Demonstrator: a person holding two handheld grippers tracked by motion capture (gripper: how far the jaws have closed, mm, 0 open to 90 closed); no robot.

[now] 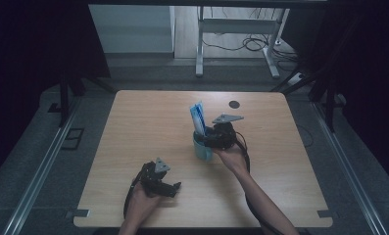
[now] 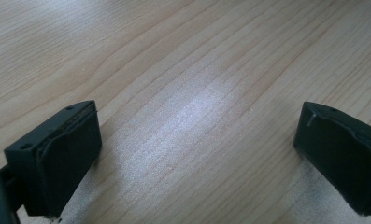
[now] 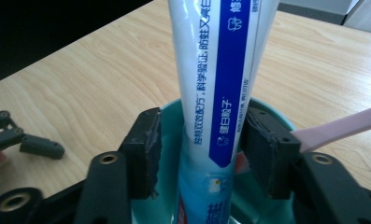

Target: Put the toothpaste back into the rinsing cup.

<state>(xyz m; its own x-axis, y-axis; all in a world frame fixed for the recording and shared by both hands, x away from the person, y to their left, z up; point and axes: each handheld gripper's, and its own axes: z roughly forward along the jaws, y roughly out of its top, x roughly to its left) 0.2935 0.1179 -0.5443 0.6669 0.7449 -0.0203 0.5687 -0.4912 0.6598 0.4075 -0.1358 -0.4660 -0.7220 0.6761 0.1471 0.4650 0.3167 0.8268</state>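
Toothpaste tube [image 3: 211, 93] loose between jaws.

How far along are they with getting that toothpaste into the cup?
Looks nearly done: the white and blue toothpaste tube stands in the teal plastic cup, beside a pink toothbrush handle. The right gripper straddles the tube with gaps either side. Left: withdraw it. The left gripper idles open.

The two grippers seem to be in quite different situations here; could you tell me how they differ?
The right gripper is at the teal cup, its jaws either side of the toothpaste tube with small gaps; the left gripper has only bare table between its jaws. The left jaws stand wider apart than the right ones. The left lies near the table's front edge; the right is mid-table. Both are hand-held and black.
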